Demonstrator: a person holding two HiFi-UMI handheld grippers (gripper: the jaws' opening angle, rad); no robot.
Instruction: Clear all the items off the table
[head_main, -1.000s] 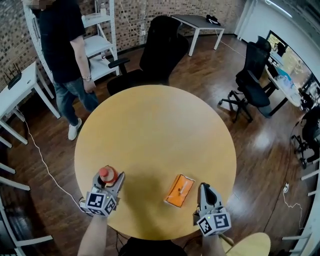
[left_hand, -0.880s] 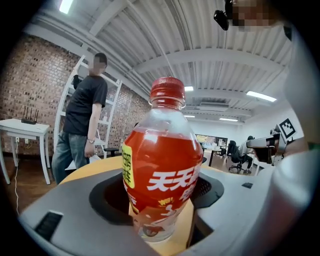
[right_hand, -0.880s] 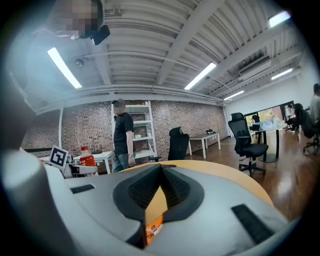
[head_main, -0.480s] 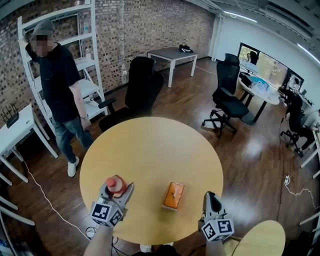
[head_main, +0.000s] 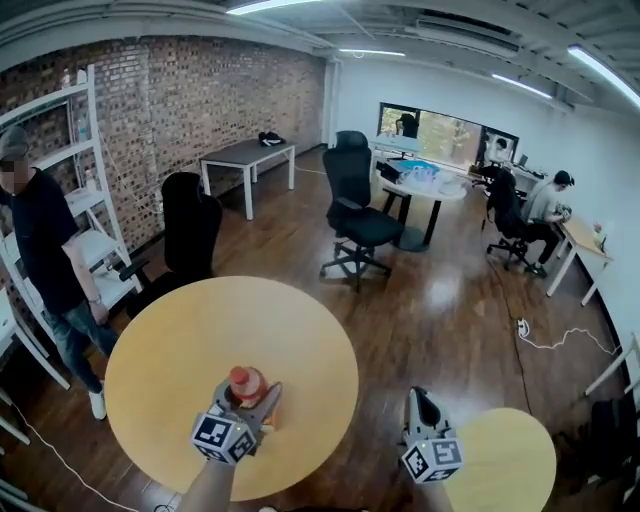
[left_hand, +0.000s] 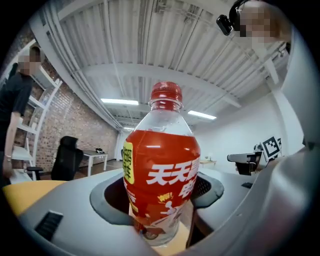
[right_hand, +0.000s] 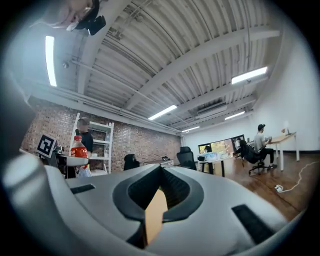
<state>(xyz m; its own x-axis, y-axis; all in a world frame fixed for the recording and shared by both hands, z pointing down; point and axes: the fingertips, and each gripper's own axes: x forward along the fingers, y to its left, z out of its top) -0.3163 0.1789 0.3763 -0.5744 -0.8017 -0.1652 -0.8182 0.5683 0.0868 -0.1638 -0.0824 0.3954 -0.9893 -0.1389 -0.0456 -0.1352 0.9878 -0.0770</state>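
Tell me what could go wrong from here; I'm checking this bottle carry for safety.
The left gripper grips the bottle low down, with most of it above the jaws, so it may tip or slip out. A person stands beside the round table; a wide swing that way could hit them.

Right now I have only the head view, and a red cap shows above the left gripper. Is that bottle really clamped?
Observer: Yes. In the left gripper view, the left gripper has its pads pressed on both sides of the bottle, at its red label.
Operator: Is it tilted?
Observer: No, it stands upright between the jaws in that view.
Operator: And the right gripper?
Observer: In its own view, the right gripper has its jaws together and holds nothing.
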